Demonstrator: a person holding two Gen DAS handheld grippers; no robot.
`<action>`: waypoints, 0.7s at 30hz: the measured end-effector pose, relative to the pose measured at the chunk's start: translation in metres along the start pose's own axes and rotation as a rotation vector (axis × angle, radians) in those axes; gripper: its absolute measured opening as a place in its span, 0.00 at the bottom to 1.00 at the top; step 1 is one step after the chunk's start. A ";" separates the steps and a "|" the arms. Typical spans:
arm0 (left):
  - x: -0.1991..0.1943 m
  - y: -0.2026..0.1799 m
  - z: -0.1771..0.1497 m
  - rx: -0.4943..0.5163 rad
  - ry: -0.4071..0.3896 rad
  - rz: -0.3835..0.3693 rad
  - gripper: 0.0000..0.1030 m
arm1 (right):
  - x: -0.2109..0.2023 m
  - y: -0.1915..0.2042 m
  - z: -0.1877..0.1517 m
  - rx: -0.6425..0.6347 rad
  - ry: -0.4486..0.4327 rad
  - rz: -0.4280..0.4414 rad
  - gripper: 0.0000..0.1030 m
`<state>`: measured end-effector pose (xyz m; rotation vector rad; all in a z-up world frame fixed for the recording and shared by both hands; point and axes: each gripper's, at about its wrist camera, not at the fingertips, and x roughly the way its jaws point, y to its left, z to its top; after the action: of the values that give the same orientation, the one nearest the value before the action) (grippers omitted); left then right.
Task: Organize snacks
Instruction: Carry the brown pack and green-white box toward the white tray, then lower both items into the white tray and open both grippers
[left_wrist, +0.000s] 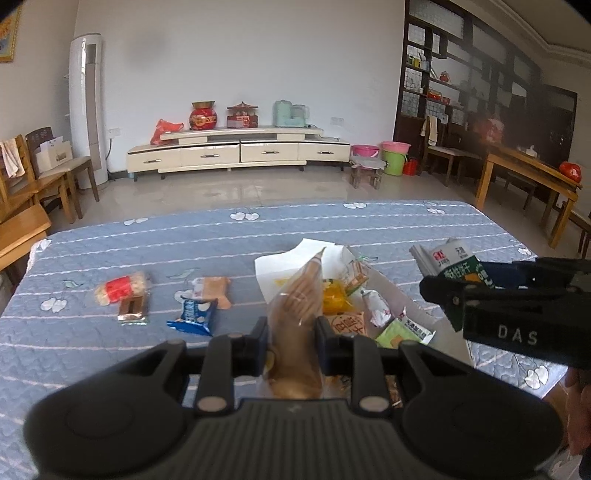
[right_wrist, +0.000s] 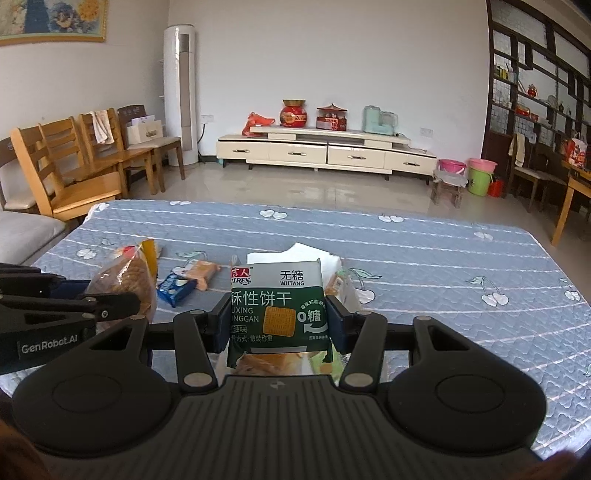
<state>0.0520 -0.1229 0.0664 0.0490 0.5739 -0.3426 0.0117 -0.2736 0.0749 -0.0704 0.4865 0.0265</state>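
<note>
My left gripper (left_wrist: 291, 343) is shut on a clear brown bread packet (left_wrist: 297, 314) and holds it upright above a pile of snacks (left_wrist: 354, 306) on a white bag (left_wrist: 280, 266). My right gripper (right_wrist: 277, 317) is shut on a green biscuit packet (right_wrist: 279, 306), held above the table; the packet also shows in the left wrist view (left_wrist: 458, 264). The bread packet shows at the left of the right wrist view (right_wrist: 125, 284). A red-labelled rice cracker (left_wrist: 120, 288), a brown bar (left_wrist: 133, 310), a blue packet (left_wrist: 194, 315) and an orange packet (left_wrist: 214, 291) lie to the left.
The table has a blue quilted cloth (left_wrist: 147, 369) with cherry prints. Wooden chairs (right_wrist: 74, 166) stand at the far left and a wooden table (left_wrist: 528, 173) at the far right. A TV cabinet (left_wrist: 236, 151) stands against the back wall.
</note>
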 end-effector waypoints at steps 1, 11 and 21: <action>0.003 -0.001 0.001 0.000 0.002 -0.001 0.23 | 0.002 0.000 0.000 0.001 0.004 -0.003 0.61; 0.033 -0.011 0.020 0.016 0.009 -0.033 0.23 | 0.037 -0.009 0.016 0.023 0.032 0.003 0.61; 0.079 -0.019 0.040 0.027 0.036 -0.049 0.23 | 0.097 -0.016 0.037 0.034 0.096 0.024 0.61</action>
<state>0.1284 -0.1701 0.0582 0.0674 0.6069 -0.3982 0.1155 -0.2863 0.0634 -0.0326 0.5840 0.0385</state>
